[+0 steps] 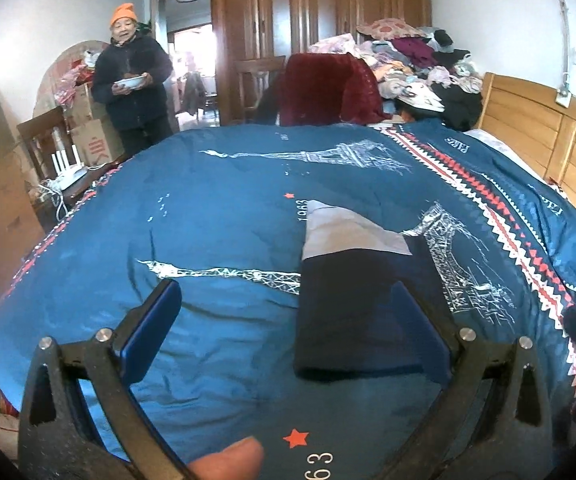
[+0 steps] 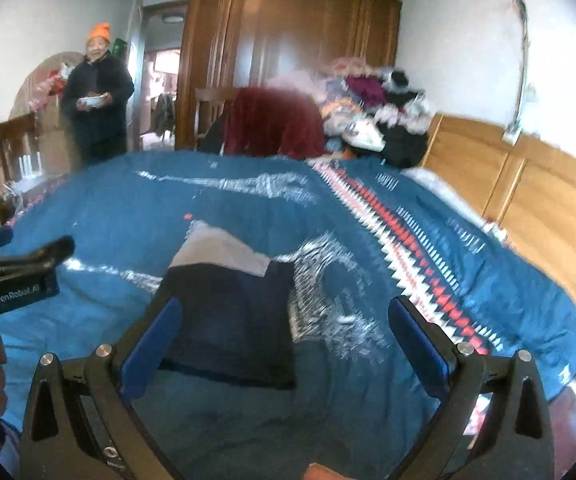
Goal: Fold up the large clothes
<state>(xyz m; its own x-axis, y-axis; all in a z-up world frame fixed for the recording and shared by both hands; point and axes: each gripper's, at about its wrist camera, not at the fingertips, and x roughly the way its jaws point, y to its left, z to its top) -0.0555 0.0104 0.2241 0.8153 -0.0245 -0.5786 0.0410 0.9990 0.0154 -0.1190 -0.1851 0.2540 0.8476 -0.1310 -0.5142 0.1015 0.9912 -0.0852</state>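
- Where the blue quilt point(image 1: 216, 216) spreads over the bed, the folded garment point(image 1: 351, 300) lies flat as a dark navy rectangle with a pale grey panel showing at its far end.
- Left gripper point(image 1: 288, 320) hovers just above the quilt with its blue-padded fingers point(image 1: 152, 336) spread wide and grasping nothing; the garment's near part sits between them, towards the right-hand finger.
- Right gripper point(image 2: 284, 340) is likewise spread and empty, with the garment point(image 2: 228, 320) lying by its left-hand finger; this view is blurred.
- Printed towers and a red-and-white zigzag band point(image 1: 499, 216) cross the quilt beside the garment.
- Beyond the quilt, a dark red cloth point(image 1: 327, 88) hangs over a chair, and a heap of mixed clothes point(image 1: 419, 60) is piled at the headboard corner.
- A wooden headboard point(image 1: 547, 140) runs along the right side, and a tall wooden wardrobe point(image 2: 288, 48) stands behind.
- At the far left a person in an orange hat point(image 1: 134, 76) stands holding a white bowl point(image 1: 130, 82); its contents cannot be made out.
- Cardboard boxes point(image 1: 92, 140) stand beside that person.
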